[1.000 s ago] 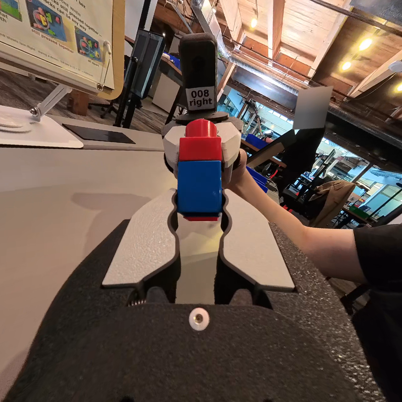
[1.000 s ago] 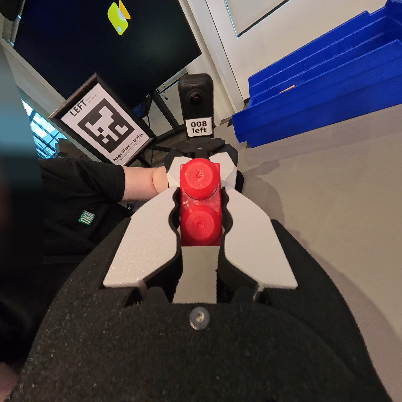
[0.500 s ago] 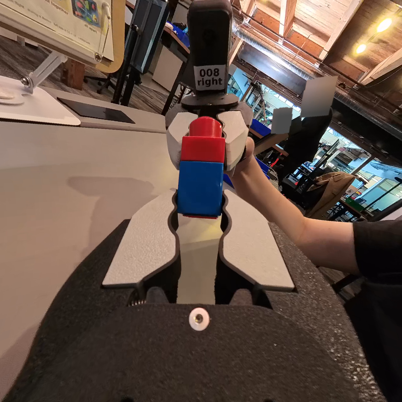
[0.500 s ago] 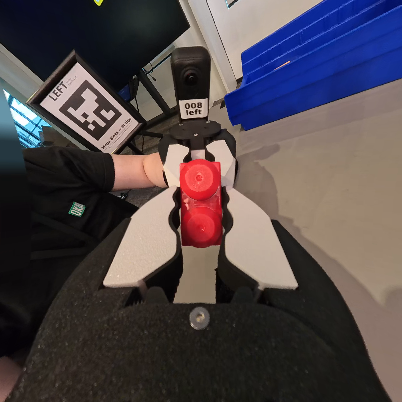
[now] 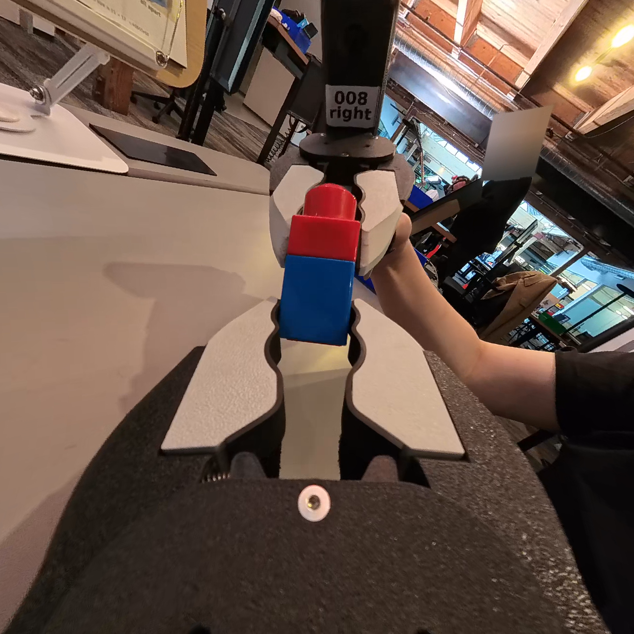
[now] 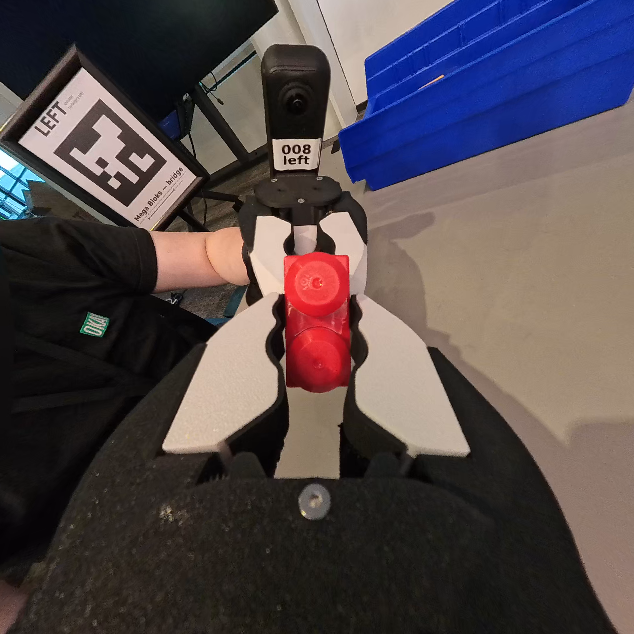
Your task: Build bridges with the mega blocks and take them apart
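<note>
Only the left wrist view shows the blue block (image 5: pixel 315 302), clamped in the left claw (image 5: pixel 314 310) under the red block (image 5: pixel 324 240). The right wrist view shows just the red block's two studs, pinched by the right claw (image 6: pixel 317 319). Both claws meet head-on above the bench (image 5: pixel 103 274), forearms level.

The red strip under the blue block (image 5: pixel 315 302) no longer shows, perhaps pulled off or tilted away.

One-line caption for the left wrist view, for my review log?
Left hand-held gripper clamps blue block; right hand-held gripper grips red block stacked on it.
</note>
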`<state>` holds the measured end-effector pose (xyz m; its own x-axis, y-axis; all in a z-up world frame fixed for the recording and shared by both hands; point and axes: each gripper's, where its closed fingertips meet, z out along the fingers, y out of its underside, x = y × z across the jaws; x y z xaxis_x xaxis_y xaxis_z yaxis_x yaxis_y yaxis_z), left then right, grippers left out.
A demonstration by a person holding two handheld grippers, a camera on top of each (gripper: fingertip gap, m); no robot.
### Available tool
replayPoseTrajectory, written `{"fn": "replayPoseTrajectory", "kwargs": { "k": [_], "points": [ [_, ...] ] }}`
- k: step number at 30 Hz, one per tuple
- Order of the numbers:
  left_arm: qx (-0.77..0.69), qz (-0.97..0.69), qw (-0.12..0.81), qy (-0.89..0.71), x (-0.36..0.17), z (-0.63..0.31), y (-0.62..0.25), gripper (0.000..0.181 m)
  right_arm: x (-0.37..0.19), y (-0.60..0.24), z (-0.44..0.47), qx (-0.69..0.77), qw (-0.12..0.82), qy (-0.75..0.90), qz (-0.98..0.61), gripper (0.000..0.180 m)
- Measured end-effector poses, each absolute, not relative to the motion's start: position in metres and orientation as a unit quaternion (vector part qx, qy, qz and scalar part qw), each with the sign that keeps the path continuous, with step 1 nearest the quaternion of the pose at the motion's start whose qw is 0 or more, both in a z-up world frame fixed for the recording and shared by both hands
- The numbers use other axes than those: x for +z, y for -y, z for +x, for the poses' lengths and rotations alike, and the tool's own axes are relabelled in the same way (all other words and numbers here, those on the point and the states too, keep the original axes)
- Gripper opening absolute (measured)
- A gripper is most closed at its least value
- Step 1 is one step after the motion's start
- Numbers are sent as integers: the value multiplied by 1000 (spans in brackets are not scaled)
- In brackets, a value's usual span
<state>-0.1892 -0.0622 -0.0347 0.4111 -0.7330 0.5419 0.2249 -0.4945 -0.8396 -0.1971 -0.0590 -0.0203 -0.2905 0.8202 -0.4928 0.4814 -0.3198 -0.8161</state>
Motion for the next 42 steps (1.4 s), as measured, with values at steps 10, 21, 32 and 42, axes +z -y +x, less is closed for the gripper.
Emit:
{"fn": "replayPoseTrajectory", "kwargs": {
  "k": [10, 21, 32, 42],
  "points": [
    [-545, -666, 482, -163, -23, -189, 55, 40, -6, 48, -200, 602, 165, 524, -579, 35],
    [-577, -662, 456, -149, -26, -186, 56, 36, 1, 42, -210, 662, 142, 451, -582, 36],
    [-561, -663, 469, -159, -25, -187, 57, 35, -4, 45, -197, 645, 132, 485, -576, 34],
    [-553, -659, 481, -170, -25, -189, 57, 47, -11, 43, -196, 603, 158, 520, -584, 34]
  ]
}}
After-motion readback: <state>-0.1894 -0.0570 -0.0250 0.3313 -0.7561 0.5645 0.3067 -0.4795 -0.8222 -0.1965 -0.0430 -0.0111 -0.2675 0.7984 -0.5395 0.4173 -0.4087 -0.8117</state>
